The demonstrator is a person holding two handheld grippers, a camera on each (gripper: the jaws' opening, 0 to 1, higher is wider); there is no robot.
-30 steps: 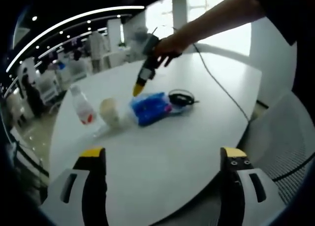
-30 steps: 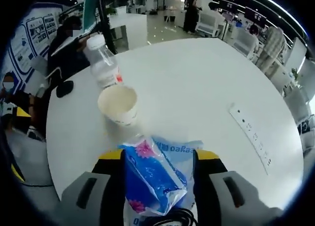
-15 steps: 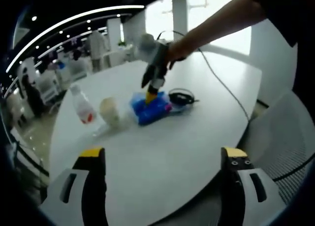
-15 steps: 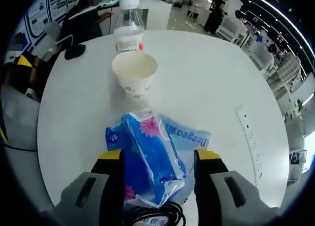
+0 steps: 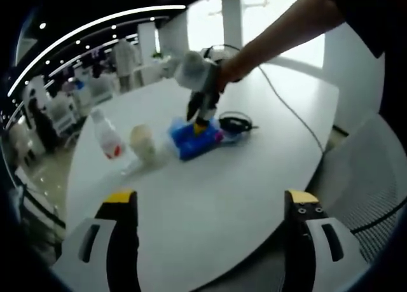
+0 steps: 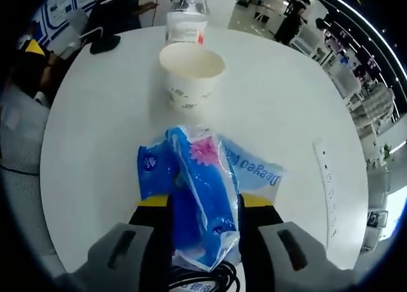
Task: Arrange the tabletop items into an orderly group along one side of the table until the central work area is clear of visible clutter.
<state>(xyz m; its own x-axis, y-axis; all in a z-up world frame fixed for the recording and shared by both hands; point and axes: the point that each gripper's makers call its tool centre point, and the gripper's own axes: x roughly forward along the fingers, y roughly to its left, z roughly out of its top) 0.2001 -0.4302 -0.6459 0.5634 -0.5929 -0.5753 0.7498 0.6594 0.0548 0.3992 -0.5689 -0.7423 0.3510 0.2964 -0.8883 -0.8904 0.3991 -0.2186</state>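
**Right gripper straddles the tissue pack**

Now the right gripper (image 6: 202,206) has its jaws on either side of the blue tissue pack (image 6: 197,196), pressing its crinkled wrapper; the pack's long axis runs forward between them, toward the paper cup (image 6: 190,76) and bottle (image 6: 186,21). Its printed lettering is unreadable. Well back at the table's (image 5: 210,203) edge, the left gripper (image 5: 210,206) stays spread wide, holding nothing.

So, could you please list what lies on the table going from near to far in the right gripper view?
Black cable → blue tissue pack between the right hand-held gripper's jaws → paper cup → plastic bottle.
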